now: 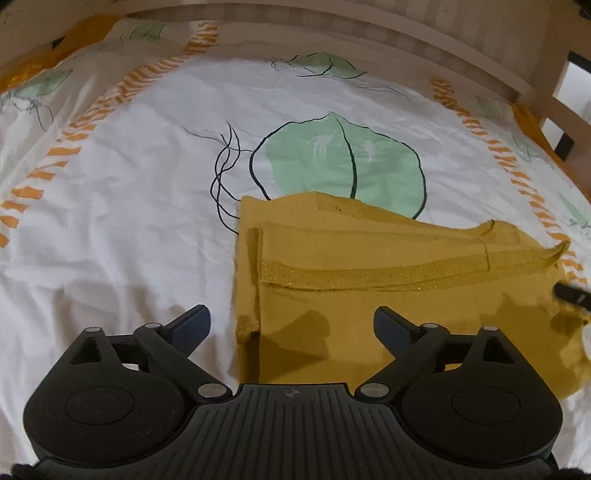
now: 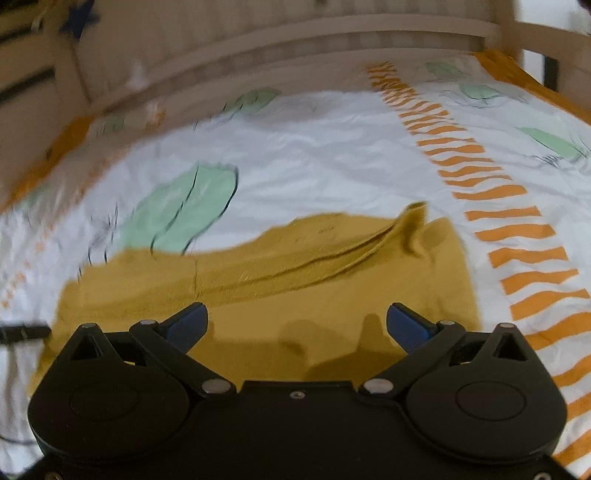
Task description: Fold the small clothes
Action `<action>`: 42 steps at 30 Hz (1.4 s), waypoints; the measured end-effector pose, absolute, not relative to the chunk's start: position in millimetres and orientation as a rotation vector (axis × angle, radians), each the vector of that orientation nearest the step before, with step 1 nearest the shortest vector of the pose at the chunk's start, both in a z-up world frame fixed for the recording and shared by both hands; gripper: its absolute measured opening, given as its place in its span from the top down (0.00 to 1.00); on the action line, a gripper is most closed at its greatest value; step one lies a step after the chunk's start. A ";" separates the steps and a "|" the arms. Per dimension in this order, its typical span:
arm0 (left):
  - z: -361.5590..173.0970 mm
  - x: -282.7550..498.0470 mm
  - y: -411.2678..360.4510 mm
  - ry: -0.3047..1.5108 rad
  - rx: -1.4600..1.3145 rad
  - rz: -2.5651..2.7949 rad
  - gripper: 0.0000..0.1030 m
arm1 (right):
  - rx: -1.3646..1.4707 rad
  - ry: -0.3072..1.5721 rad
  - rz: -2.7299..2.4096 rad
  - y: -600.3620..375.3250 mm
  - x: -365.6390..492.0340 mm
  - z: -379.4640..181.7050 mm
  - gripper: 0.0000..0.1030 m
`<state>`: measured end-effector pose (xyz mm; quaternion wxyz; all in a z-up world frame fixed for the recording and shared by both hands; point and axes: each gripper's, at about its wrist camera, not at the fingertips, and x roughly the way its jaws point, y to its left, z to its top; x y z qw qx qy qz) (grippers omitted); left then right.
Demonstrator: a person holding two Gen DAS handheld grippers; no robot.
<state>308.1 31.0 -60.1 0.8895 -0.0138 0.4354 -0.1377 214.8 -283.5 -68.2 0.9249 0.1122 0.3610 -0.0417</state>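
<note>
A mustard-yellow garment (image 1: 351, 280) lies folded flat on the white bedspread (image 1: 122, 221), with a glittery hem band across its top layer. My left gripper (image 1: 291, 326) hovers over the garment's near left edge, open, nothing between its fingers. In the right wrist view the same garment (image 2: 295, 295) fills the middle, one corner curled up at its far right. My right gripper (image 2: 297, 326) is above its near edge, open and empty. The tip of the right gripper shows as a dark shape (image 1: 570, 293) at the right edge of the left wrist view.
The bedspread carries green leaf prints (image 1: 343, 158) and orange striped bands (image 2: 509, 236). A pale wooden bed frame (image 1: 369, 33) runs along the far side, with a wooden rail (image 1: 565, 118) at the right. The left gripper's tip (image 2: 22, 332) shows at the left edge.
</note>
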 end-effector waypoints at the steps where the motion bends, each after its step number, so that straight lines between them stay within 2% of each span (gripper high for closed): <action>1: -60.2 310.1 33.6 0.911 -0.041 -0.284 0.04 | 0.210 0.754 -0.080 -277.6 217.4 -71.6 0.00; 12: -62.5 325.8 45.0 0.934 -0.071 -0.259 0.03 | 0.061 0.840 -0.093 -243.4 253.6 -97.9 0.00; 31: -62.5 332.6 55.2 0.942 -0.103 -0.249 0.03 | 0.166 0.856 -0.230 -271.0 346.3 -97.3 0.00; 36: -59.4 335.9 65.2 0.932 -0.121 -0.228 0.03 | 0.193 0.797 -0.236 -267.1 334.6 -83.7 0.00; 42: -55.7 338.4 73.3 0.913 -0.124 -0.192 0.03 | 0.085 0.747 -0.093 -217.4 297.1 -70.8 0.00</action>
